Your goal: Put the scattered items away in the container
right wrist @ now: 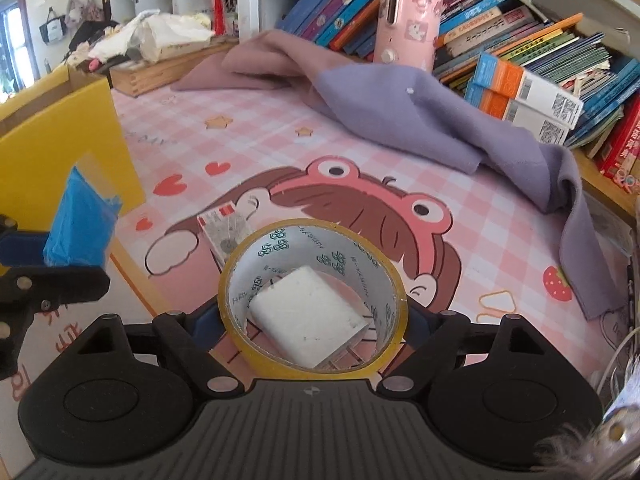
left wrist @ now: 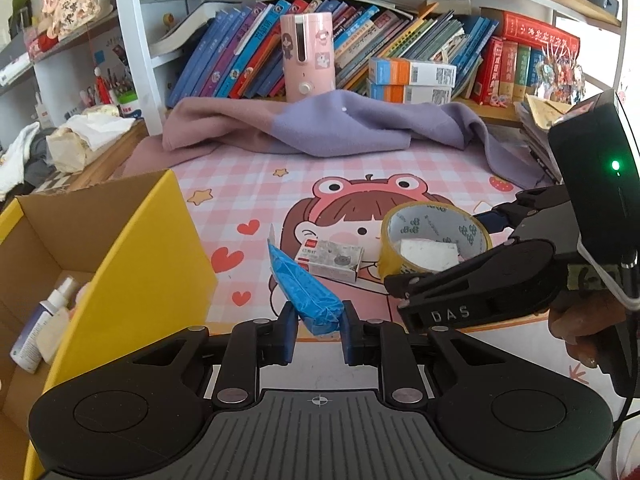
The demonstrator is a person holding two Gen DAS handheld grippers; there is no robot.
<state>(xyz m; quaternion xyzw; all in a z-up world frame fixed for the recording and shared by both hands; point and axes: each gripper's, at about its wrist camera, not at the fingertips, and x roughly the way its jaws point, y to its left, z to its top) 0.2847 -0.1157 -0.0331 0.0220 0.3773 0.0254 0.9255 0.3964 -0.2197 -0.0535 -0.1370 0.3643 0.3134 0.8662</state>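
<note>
My left gripper [left wrist: 319, 330] is shut on a blue plastic packet [left wrist: 304, 284], held above the desk mat beside the yellow cardboard box [left wrist: 132, 248]; the packet also shows in the right wrist view [right wrist: 80, 224]. My right gripper [right wrist: 314, 322] is shut on a roll of yellowish tape [right wrist: 314, 304], its fingers on the roll's two sides. The roll also shows in the left wrist view [left wrist: 434, 240]. A white block [right wrist: 308, 316] shows through the roll's hole. A small grey-white carton [left wrist: 330, 260] lies on the mat between the packet and the roll.
The box holds a spray bottle [left wrist: 38, 328] and pale items. A purple blanket [left wrist: 340, 128] is bunched at the back of the mat. Behind it stand a pink cylinder [left wrist: 307, 58], orange-blue cartons [left wrist: 412, 80] and rows of books. A yellow rubber band [right wrist: 496, 304] lies at right.
</note>
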